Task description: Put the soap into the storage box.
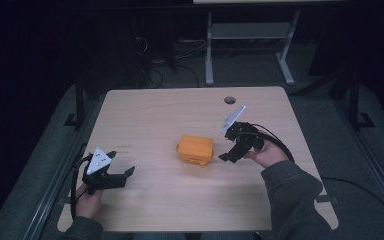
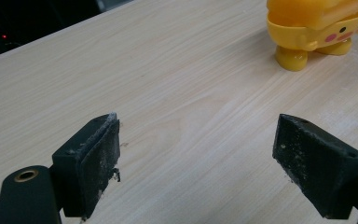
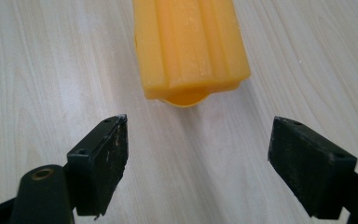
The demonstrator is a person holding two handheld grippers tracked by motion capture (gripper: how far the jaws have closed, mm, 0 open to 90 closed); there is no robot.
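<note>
- A toy box (image 1: 196,149) sits on the table (image 1: 160,107) near its centre.
- The right tool (image 1: 226,156) lies just right of the box, pointed at it.
- The left tool (image 1: 122,171) rests well apart to the box's left, near the table's front edge.
- A round hole (image 1: 229,100) lies behind the box, toward the far edge.

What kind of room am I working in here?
Likely a lab or workshop: a bare wooden table with a cable hole, loose cables on the floor, and a metal-legged bench behind.
</note>
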